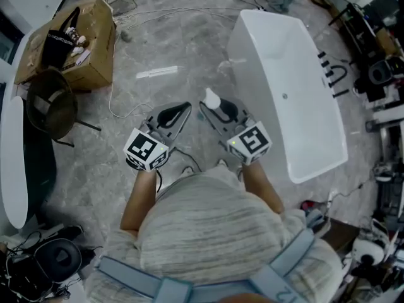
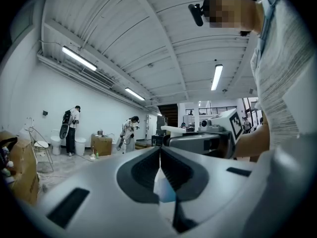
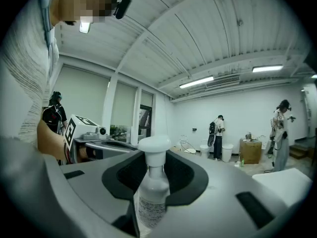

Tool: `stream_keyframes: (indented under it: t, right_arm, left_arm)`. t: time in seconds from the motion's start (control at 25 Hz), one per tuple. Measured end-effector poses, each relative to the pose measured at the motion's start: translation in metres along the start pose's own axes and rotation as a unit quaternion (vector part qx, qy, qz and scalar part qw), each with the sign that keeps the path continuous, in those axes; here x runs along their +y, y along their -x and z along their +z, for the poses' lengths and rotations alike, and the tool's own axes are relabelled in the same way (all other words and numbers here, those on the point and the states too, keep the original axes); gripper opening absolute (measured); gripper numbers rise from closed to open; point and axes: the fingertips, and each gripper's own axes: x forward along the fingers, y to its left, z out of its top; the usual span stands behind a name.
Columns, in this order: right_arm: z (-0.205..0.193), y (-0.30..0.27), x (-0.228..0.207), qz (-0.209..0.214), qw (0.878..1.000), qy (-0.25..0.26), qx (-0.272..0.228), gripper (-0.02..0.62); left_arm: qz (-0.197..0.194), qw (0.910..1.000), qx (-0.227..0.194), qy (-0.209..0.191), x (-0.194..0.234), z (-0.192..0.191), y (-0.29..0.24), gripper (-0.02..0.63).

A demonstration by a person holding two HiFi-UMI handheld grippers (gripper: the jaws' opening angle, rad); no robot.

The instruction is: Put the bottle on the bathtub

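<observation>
Nearest the head camera, a person's striped shoulders were seen, with both forearms stretched forward over the grey floor.

The bottle was held upright in the right gripper. In the right gripper view its clear body was clamped between the dark pads, and its white cap stood above them. It hung over the floor near the bathtub, not yet above the rim. The left gripper was carried just beside the right one, its jaws drawn together with nothing gripped.

The step in hand was judged to be the carry across to the tub. It would probably be done best if the bottle were kept upright and brought over the near rim. The base should be lowered flat onto the rim before the jaws are eased apart. The rim looked narrow and rounded, so an off-centre placing could let the bottle tip into the basin or onto the floor.

Open floor was seen between the grippers and the tub wall. A loose cable lay by the left side, while a cardboard box and a dark chair stood well apart. Cluttered equipment was crowded beyond the tub's far edge, so an approach from the near side seemed safer.
</observation>
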Motion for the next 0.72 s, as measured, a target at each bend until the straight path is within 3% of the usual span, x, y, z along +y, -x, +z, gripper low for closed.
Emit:
stream_keyframes:
  t: [0.72]
  right_arm:
    - [-0.004,0.004,-0.025,-0.006,0.999,-0.038,-0.019,0.114]
  left_arm:
    - [-0.003,0.9999,0.001,0.014,0.003,-0.007,-0.017,0.003]
